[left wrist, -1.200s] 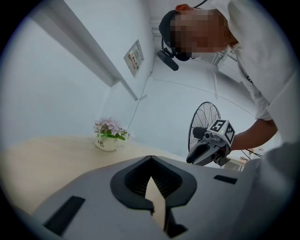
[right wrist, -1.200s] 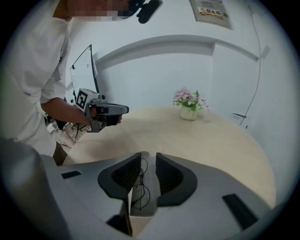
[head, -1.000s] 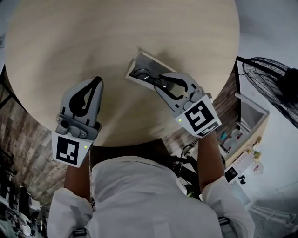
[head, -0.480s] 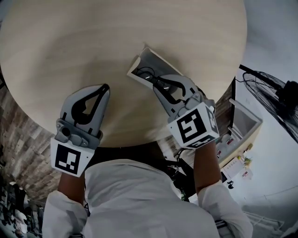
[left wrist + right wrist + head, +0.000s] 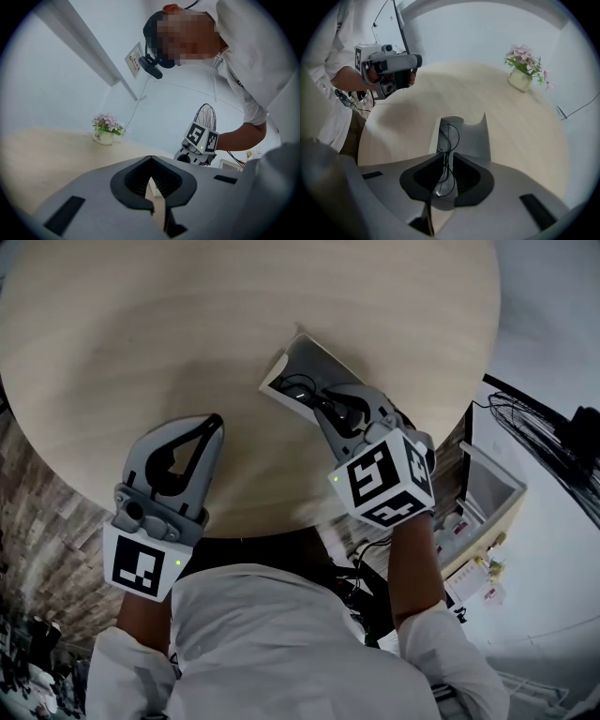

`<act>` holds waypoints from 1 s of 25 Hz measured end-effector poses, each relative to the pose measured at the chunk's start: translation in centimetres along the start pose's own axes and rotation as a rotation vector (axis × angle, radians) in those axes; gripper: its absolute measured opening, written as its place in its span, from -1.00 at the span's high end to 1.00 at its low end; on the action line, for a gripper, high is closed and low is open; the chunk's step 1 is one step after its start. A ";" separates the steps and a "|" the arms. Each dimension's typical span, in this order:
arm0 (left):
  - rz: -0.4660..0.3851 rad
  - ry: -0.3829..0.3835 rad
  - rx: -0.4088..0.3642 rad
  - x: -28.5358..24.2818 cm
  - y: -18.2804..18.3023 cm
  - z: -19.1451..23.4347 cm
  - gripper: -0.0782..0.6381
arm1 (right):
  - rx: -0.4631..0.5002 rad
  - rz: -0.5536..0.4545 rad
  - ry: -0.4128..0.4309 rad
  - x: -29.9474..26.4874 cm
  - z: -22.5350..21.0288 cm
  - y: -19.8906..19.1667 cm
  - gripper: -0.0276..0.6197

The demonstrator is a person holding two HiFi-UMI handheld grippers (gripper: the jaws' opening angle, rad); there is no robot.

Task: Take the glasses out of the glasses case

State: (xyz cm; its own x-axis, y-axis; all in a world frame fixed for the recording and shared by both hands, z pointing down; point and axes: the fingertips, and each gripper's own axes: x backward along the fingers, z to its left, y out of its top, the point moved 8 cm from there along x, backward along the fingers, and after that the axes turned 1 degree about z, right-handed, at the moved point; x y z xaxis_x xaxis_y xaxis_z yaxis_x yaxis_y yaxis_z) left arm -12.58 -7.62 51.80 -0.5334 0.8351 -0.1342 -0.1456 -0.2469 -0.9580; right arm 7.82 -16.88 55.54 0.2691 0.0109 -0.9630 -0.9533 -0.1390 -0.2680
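While my left gripper (image 5: 214,424) hovers over the round wooden table (image 5: 169,324) with jaws pressed together on nothing, my right gripper (image 5: 444,157) pinches the bridge of the thin wire glasses (image 5: 449,137), which stand on edge at the near end of the pale, open glasses case (image 5: 477,136).

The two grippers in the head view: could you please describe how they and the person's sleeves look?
Both the left gripper and the right gripper have light grey bodies with tapering jaws lined in black. Each carries a white cube printed with black square markers, plus a small green light. The person wears white sleeves.
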 end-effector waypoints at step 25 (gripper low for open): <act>0.007 -0.026 0.010 0.2 -0.4 0.2 0.75 | -0.043 0.037 0.058 -1.3 -0.7 0.0 0.81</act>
State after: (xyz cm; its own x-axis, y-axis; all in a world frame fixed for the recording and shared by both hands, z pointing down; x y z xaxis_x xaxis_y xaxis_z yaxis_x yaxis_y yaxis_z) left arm -12.80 -7.42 52.15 -0.5561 0.8202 -0.1338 -0.1502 -0.2576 -0.9545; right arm 7.58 -17.55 56.78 0.2421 -0.0520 -0.9689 -0.9565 -0.1806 -0.2293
